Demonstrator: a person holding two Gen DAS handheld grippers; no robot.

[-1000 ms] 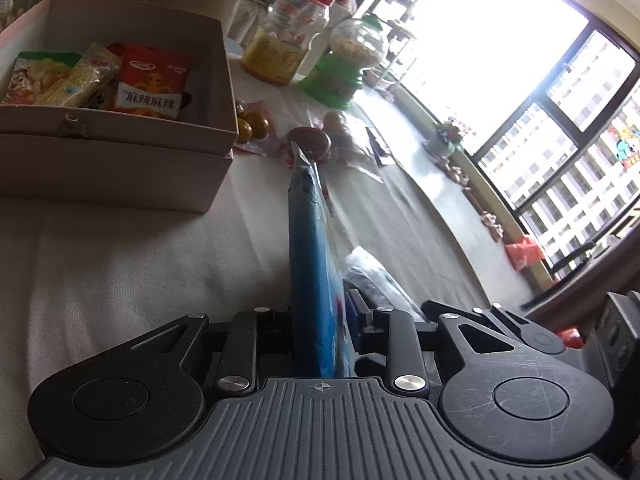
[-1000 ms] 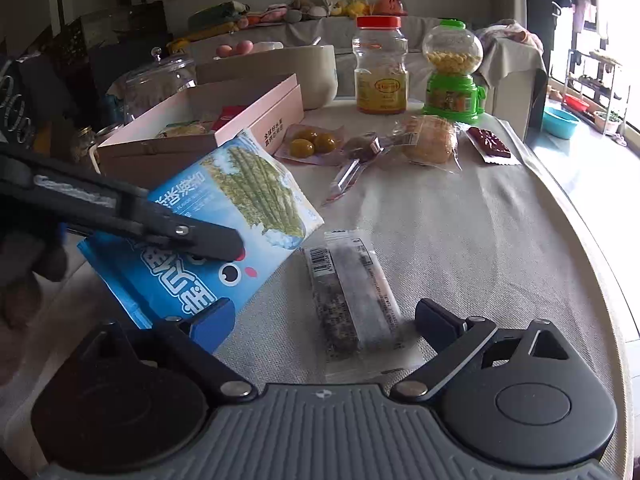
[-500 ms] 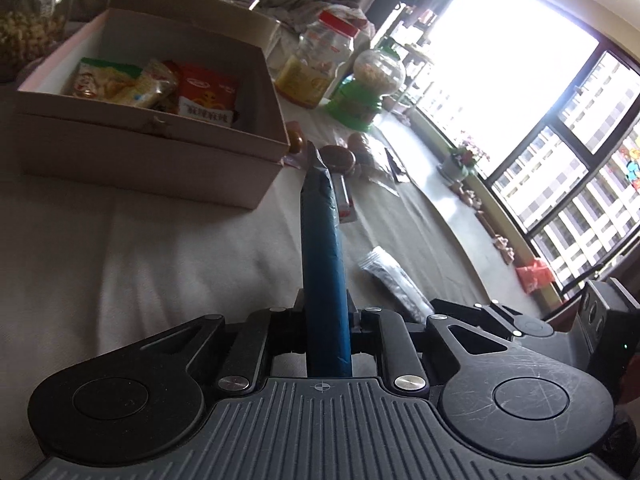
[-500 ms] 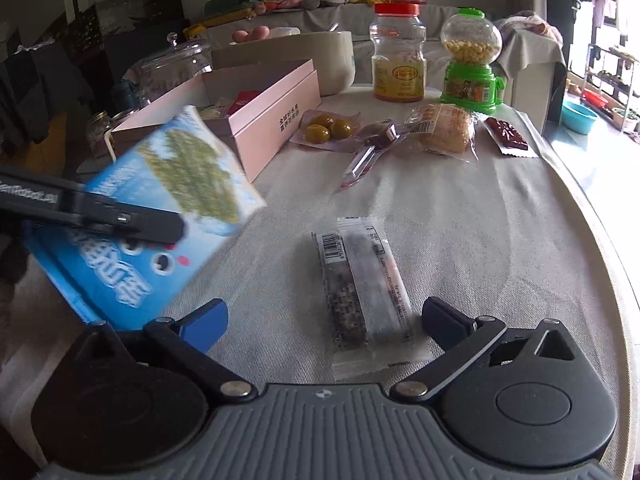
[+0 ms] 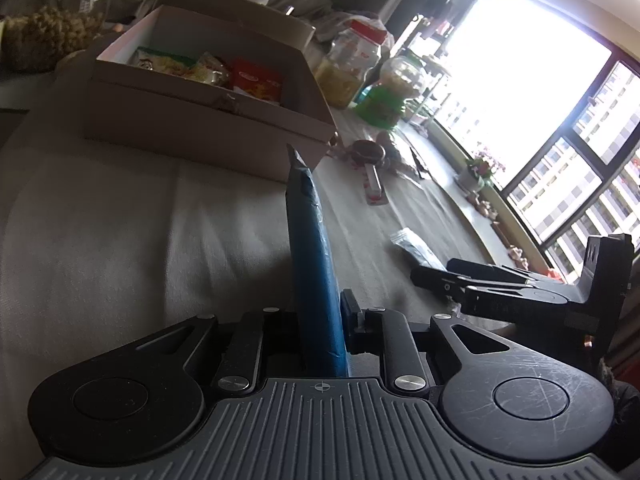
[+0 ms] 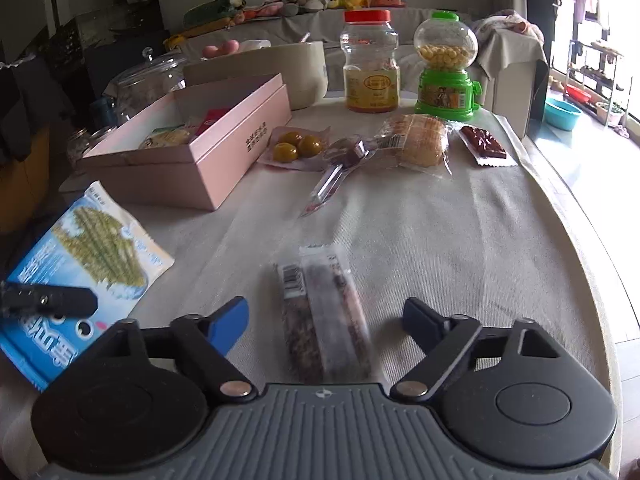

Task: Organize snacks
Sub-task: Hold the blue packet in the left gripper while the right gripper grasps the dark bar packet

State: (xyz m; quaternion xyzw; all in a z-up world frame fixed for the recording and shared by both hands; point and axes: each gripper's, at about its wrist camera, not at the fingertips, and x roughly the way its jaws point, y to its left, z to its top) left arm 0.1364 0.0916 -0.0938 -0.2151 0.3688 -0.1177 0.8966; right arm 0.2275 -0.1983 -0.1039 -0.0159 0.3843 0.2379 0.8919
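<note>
Snacks lie all over a big table (image 6: pixel 460 240) with a pale cloth on it. Bright windows fill one side of the room, and a couch with toys sits at the back. An open pink box (image 6: pixel 224 148) stands on the cloth with a few packets inside. Next to the box is a pack of yellow balls (image 6: pixel 296 148), then a wrapped bun (image 6: pixel 416 140) and a red flat packet (image 6: pixel 484 144). Behind them stand a jar with a red lid (image 6: pixel 371 64) and a green candy machine (image 6: pixel 446 64).

A blue snack bag (image 6: pixel 84 272) with green sticks drawn on it is up off the cloth, in front of the box. The left gripper (image 5: pixel 320 320) is clamped on it. In the left wrist view the bag stands up on its thin edge between the two pads.

A long see-through bar (image 6: pixel 320 312) with dark bits lies flat on the cloth. The right gripper (image 6: pixel 324 316) points down at it. Its jaws have just been closing in, but they are apart, one on each side of the bar, and I cannot see them touching it.
</note>
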